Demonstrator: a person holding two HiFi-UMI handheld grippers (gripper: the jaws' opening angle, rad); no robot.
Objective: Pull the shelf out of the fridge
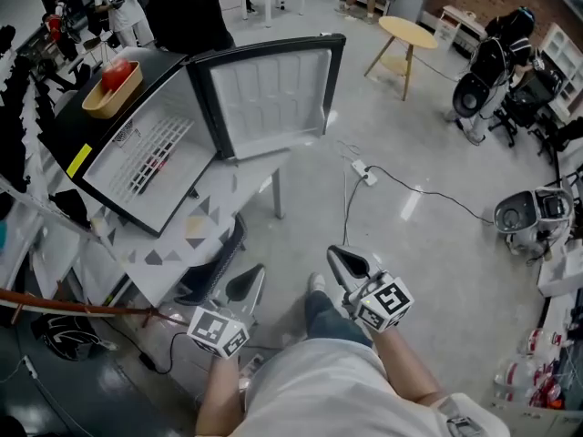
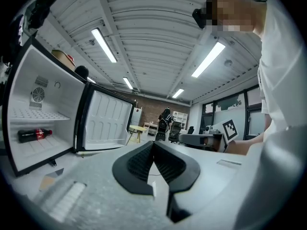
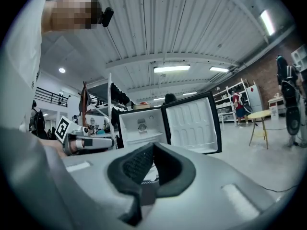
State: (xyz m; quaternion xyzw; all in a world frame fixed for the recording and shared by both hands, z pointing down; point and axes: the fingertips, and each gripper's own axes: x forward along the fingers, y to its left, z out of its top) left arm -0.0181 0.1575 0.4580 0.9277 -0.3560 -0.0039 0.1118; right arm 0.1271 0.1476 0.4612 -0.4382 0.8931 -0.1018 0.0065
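Observation:
A black mini fridge (image 1: 137,167) stands on a patterned table (image 1: 196,230) at the left, its door (image 1: 269,94) swung wide open. A white wire shelf (image 1: 150,153) lies inside, with a cola bottle (image 2: 34,135) below it in the left gripper view. Both grippers hang near my body, far from the fridge and over the floor. My left gripper (image 1: 244,285) is shut and holds nothing. My right gripper (image 1: 346,264) is also shut and empty. The right gripper view shows the open fridge (image 3: 141,126) and its shelf (image 3: 141,137) ahead.
A yellow bowl (image 1: 111,87) with something red sits on the fridge top. A dark chair (image 1: 214,276) is tucked under the table. A power strip (image 1: 364,173) and cable lie on the floor. A round wooden table (image 1: 407,35) and office chairs (image 1: 492,71) stand farther back.

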